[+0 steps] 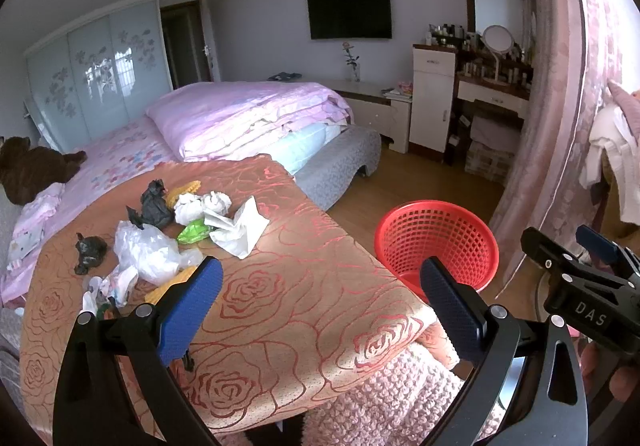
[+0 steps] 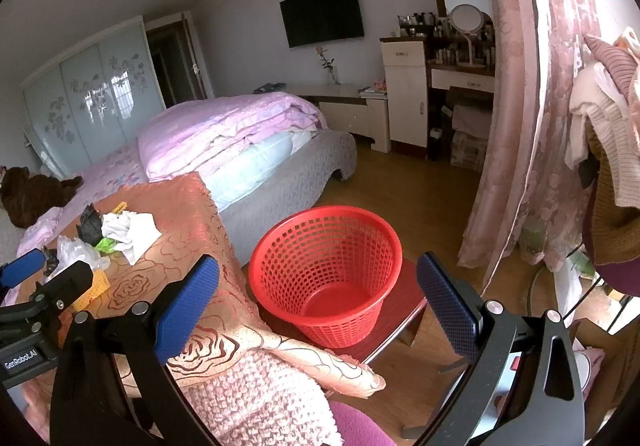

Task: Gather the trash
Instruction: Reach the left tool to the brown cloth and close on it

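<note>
A heap of trash lies on the orange rose-patterned cloth [image 1: 280, 286]: crumpled white tissue [image 1: 240, 226], black bags [image 1: 154, 205], a clear plastic bag [image 1: 148, 250], a green wrapper [image 1: 194, 232] and yellow pieces [image 1: 182, 189]. An empty red mesh basket [image 1: 438, 242] [image 2: 326, 274] stands on a red stool to the right of the cloth. My left gripper [image 1: 320, 310] hovers open over the cloth's near edge, right of the trash. My right gripper [image 2: 318, 310] is open above the basket's near side, holding nothing. The trash heap [image 2: 116, 232] shows far left in the right wrist view.
A bed with pink bedding [image 1: 240, 117] lies behind the cloth, with a brown plush toy [image 1: 32, 165] at left. A pink curtain [image 1: 560, 85] and hanging clothes [image 2: 608, 149] stand at right. Wooden floor [image 2: 412, 193] spreads beyond the basket toward a dresser [image 1: 432, 97].
</note>
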Demonstrator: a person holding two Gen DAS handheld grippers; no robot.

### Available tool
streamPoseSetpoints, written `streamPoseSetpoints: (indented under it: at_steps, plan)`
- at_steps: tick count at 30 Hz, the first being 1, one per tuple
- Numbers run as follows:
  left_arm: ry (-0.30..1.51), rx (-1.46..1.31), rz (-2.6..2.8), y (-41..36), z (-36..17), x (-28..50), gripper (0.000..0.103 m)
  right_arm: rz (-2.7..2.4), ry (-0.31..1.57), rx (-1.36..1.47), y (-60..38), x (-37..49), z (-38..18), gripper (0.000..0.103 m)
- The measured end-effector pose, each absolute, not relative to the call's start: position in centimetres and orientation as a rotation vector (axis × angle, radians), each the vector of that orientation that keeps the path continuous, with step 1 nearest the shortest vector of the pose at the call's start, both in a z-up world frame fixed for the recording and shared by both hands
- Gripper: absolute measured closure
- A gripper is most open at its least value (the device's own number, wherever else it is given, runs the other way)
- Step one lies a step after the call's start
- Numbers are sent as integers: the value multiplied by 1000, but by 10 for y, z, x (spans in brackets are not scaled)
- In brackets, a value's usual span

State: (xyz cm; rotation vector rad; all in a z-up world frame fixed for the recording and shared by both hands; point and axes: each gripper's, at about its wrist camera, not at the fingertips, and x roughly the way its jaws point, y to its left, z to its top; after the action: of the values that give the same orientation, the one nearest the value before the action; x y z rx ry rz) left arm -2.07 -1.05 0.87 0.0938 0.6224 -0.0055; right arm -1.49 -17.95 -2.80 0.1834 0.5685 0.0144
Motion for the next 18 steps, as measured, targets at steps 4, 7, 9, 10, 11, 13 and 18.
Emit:
streamPoseSetpoints:
  at_steps: [4,7,9,10,11,13,18]
  plan:
    - [626,90,-2,-8,8,-20,8,15,573,183,-180,-14,-28,7]
    - [629,82,6,-4,7,-19,8,18,580,181,-180,-15,-31,7]
    - [630,73,16,1,8,-17,8,21,582,178,-179,-15,-32,7]
    - [628,68,27,5,9,-17,8,22,585,176,-179,-15,-33,7]
    - [626,62,46,10,10,-16,8,23,588,175,-180,-13,-33,7]
    - [630,44,80,23,13,-13,8,26,596,173,-179,-12,-34,7]
    - [638,-66,172,79,20,-11,8,40,615,163,-176,-10,-37,7]
